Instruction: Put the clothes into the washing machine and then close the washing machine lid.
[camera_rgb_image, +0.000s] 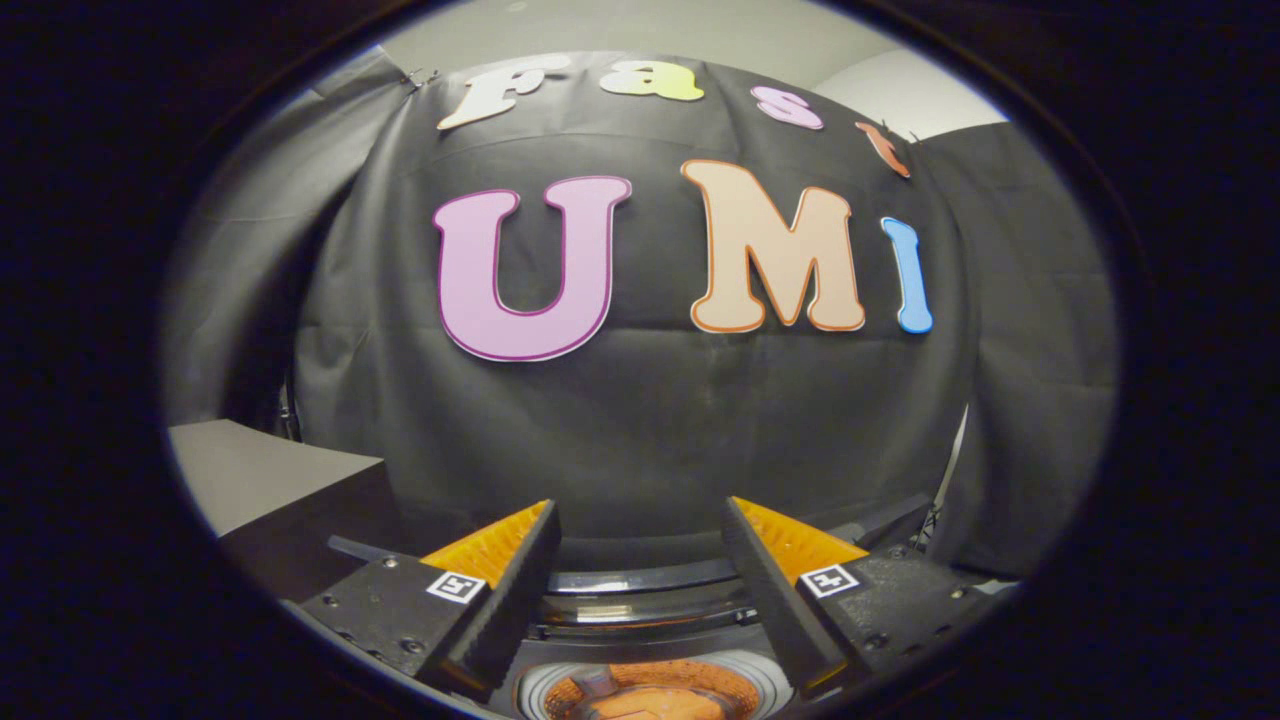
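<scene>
Your gripper (640, 590) hung with jaws wide and empty above the washing machine (650, 640). Orange clothes (650, 700) already sat in the drum between and below them. Lid looked open, so you needed to reach behind it and push it down evenly.

No readable word, brand or number stands on anything here; the only signs are 2 small square black-and-white coded markers, the left marker (456, 586) and the right marker (829, 580), 1 on each finger's mount; their patterns spell nothing legible.
</scene>
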